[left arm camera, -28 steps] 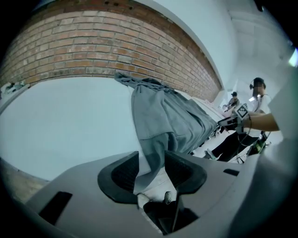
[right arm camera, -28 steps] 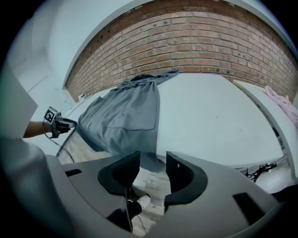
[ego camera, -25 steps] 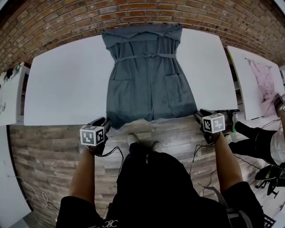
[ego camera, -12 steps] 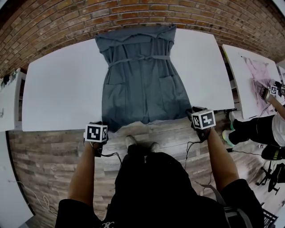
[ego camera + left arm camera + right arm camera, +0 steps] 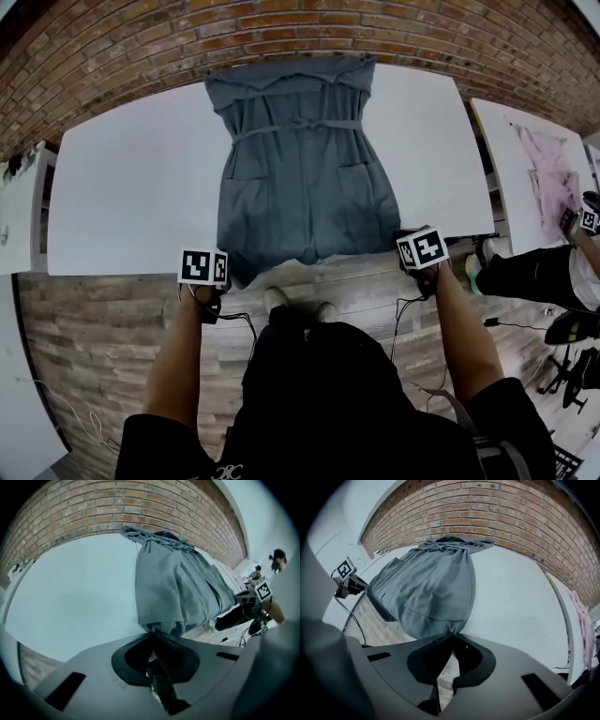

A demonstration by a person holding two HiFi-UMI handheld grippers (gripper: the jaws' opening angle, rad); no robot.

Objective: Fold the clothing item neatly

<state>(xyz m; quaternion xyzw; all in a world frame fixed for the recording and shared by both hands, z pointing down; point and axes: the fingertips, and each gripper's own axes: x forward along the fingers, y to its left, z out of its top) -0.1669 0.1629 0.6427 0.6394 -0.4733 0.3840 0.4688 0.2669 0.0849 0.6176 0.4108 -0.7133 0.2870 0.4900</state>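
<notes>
Grey garment (image 5: 305, 178) flat, unfolded, mid tabletop (image 5: 131, 187), hem over near tabletop edge. Left hand-held gripper (image 5: 153, 635) and right hand-held gripper (image 5: 452, 637) just closed, pinching hem corners. No fold yet; all folding left.

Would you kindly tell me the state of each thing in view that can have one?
Grey dress: spread flat on the white table, hem over its near edge.
Waist tie: tied across the waist.
Left hand-held gripper: jaws just closed, pinching the dress's left hem corner.
Right hand-held gripper: jaws just closed, pinching the dress's right hem corner.
</notes>
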